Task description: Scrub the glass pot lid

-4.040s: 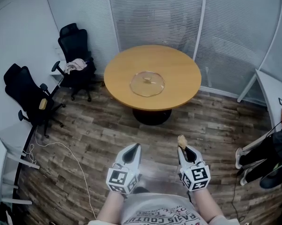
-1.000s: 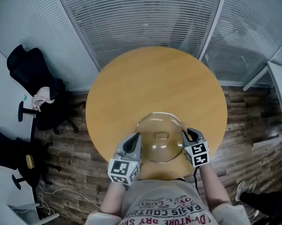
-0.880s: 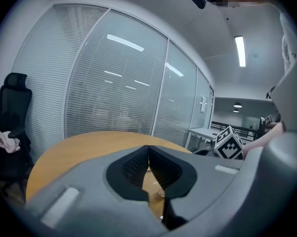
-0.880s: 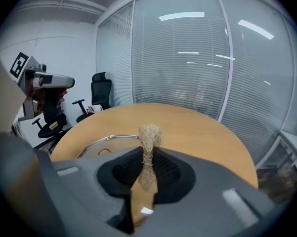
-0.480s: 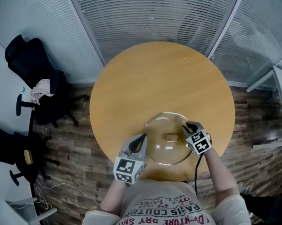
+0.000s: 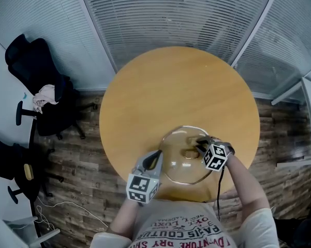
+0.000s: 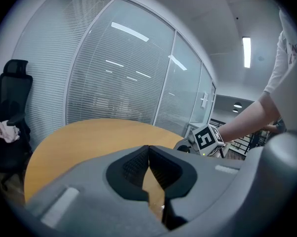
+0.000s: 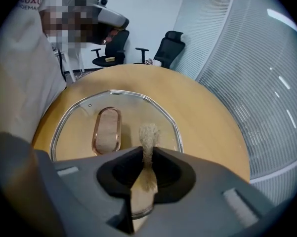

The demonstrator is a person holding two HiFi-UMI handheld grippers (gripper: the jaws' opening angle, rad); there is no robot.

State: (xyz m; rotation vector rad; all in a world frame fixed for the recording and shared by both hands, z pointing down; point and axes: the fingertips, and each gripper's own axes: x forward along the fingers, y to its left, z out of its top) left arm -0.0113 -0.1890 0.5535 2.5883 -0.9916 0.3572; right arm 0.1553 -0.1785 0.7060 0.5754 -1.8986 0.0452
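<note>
A clear glass pot lid [image 6: 178, 168] with a metal rim and a copper-toned oval handle [image 6: 188, 151] lies flat on the round wooden table [image 6: 171, 87], near its front edge. My right gripper [image 6: 199, 142] is over the lid's right part, beside the handle, shut on a tan scrub sponge. In the right gripper view the sponge [image 8: 148, 134] sticks out past the jaws of the right gripper [image 8: 148, 149], above the glass lid [image 8: 133, 110] next to the handle [image 8: 106, 130]. My left gripper [image 6: 156, 155] is at the lid's left rim. In the left gripper view, the left gripper [image 7: 148, 148] is shut and holds nothing.
Black office chairs [image 6: 36, 71] stand left of the table, one with a pink cloth [image 6: 44, 96] on it. Glass walls with blinds [image 6: 171, 19] close off the far side. The floor [image 6: 77, 154] is dark wood planks. The person's torso is right at the table's front edge.
The person has walked up to the table. Over the last second my right gripper moved left with the sponge, from the lid's right rim toward the handle. The left gripper barely shifted.
</note>
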